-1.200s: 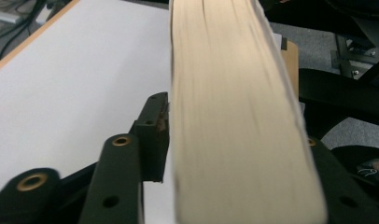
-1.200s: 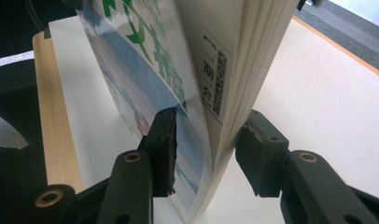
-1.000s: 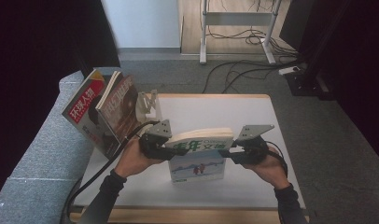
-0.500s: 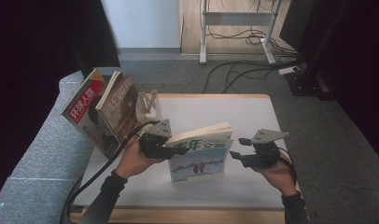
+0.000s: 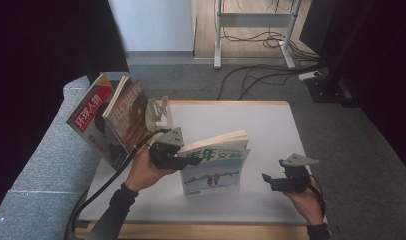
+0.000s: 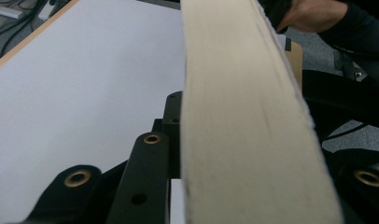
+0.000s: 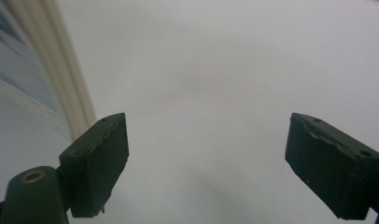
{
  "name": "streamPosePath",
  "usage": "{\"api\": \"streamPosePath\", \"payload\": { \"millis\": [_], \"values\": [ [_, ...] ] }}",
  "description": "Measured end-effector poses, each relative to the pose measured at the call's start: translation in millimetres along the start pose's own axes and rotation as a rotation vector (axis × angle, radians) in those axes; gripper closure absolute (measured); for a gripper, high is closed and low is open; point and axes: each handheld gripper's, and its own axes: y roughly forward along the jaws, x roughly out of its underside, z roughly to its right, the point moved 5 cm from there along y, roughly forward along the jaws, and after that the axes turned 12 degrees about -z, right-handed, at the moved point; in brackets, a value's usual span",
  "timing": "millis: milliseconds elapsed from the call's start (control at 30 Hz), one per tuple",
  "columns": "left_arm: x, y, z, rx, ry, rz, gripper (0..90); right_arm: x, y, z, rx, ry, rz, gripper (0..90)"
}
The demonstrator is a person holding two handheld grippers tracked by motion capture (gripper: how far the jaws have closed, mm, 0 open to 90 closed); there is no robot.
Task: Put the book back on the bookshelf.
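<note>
Two magazines (image 5: 108, 117) lean against a rack (image 5: 158, 111) at table (image 5: 271, 125) edge.

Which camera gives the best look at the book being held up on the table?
The high view: the book stands whole, cover readable. The left gripper view shows just its page edge; the right gripper view catches a cover corner.

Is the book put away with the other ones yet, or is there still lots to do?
Not yet. Two magazines already lean in the rack at the table's left. The left hand-held gripper holds the blue-and-white snowy-cover book upright on the white table; the right hand-held gripper is open, apart from it. Left: carrying it to the rack.
</note>
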Motion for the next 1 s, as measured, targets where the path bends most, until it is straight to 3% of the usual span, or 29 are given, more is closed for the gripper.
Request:
{"api": "streamPosePath", "payload": {
  "millis": [200, 367, 700, 1000],
  "values": [
    [-0.4, 0.4, -2.8, 0.008, -0.015, 0.002, 73.7, 27.6, 23.6, 8.6, 0.047, 0.072, -0.068, 1.8],
    [-1.2, 1.0, -4.7, 0.009, -0.031, 0.007, 73.8, 47.4, 38.5, 15.8, 0.092, 0.122, -0.108, 0.0],
    [-1.7, 0.4, -7.8, -0.001, -0.064, 0.007, 74.0, 48.4, 38.0, 16.9, 0.107, 0.118, -0.108, 0.0],
    [1.3, -14.8, -13.4, -0.04, -0.096, -0.007, 74.2, 48.7, 38.1, 16.7, 0.107, 0.118, -0.104, 0.0]
  ]
}}
